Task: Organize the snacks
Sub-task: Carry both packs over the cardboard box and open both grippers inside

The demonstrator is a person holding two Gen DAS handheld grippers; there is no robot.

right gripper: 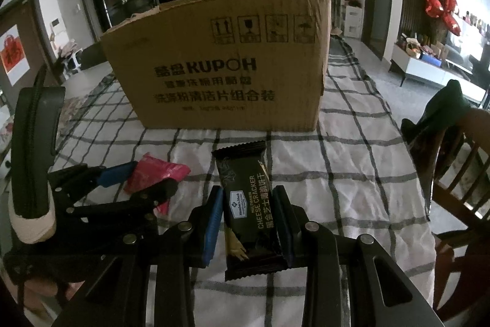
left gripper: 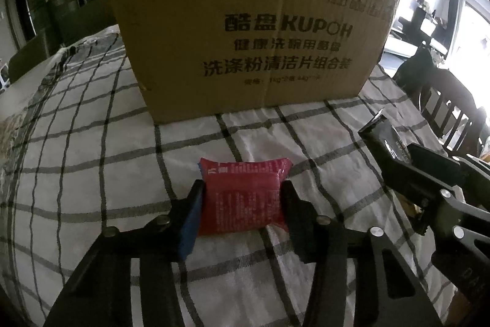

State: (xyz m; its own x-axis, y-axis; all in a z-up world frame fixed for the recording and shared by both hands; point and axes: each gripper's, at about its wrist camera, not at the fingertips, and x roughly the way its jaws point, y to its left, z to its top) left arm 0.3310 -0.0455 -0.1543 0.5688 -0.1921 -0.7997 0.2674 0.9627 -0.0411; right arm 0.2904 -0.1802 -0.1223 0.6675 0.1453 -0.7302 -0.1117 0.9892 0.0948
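Observation:
My left gripper (left gripper: 242, 189) is shut on a red snack packet (left gripper: 243, 198), held just above the checked tablecloth. The same gripper (right gripper: 153, 173) and red packet (right gripper: 153, 173) show at the left of the right wrist view. My right gripper (right gripper: 248, 198) is shut on a black cheese cracker packet (right gripper: 248, 207), which sticks out past the fingertips. It also shows at the right edge of the left wrist view (left gripper: 386, 137). A tall brown cardboard box (left gripper: 251, 29) stands on the table straight ahead of both grippers (right gripper: 223, 63); its inside is hidden.
The table is covered by a white cloth with dark checks (right gripper: 352, 173). Wooden chairs stand along the right side (right gripper: 453, 173), one with dark clothing draped on it (right gripper: 441, 112). A room with cabinets and a doorway lies behind the box.

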